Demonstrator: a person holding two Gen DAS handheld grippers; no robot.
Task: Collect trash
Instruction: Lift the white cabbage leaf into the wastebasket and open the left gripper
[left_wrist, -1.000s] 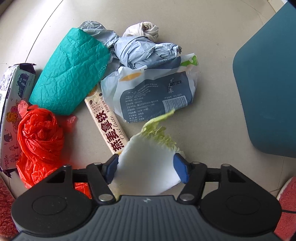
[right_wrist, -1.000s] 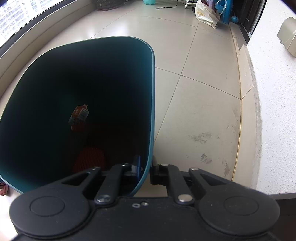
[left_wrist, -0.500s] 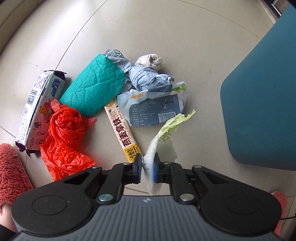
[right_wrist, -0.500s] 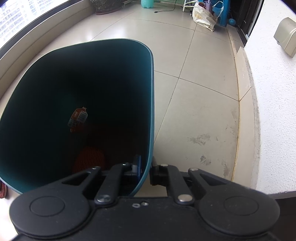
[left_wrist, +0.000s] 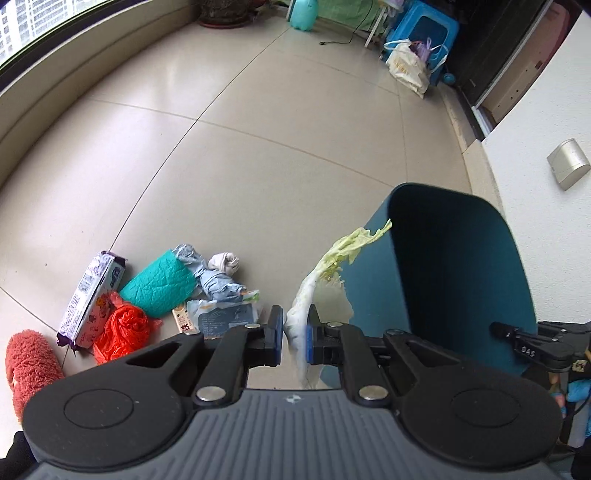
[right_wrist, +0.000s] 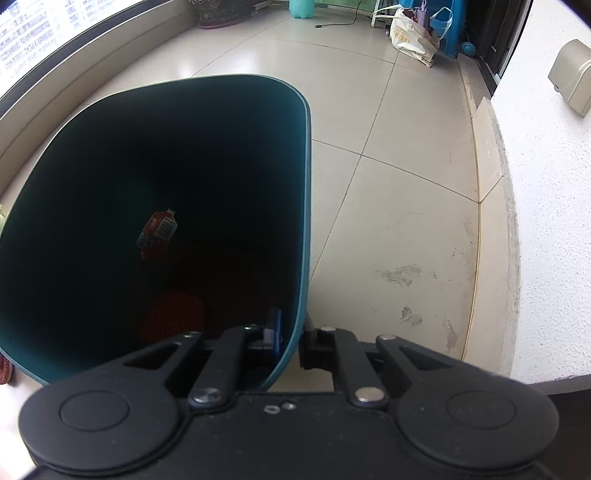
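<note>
One cabbage leaf (left_wrist: 317, 284) hangs pinched in the closed left gripper (left_wrist: 294, 336) beside the bin (left_wrist: 454, 273), whose rim the right gripper (right_wrist: 291, 338) clamps; carrying it over the opening and releasing appears next.

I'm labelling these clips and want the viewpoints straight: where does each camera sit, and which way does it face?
Left wrist: sits on the left gripper, looking forward and down over the floor; its fingers pinch a cabbage leaf beside the teal bin, trash pile at left; a fuzzy red slipper shows.
Right wrist: sits on the right gripper, looking down into the bin, its fingers clamping the rim; no body part clearly shows.
Shared: the bin, tiled floor, white bag at the far end.
</note>
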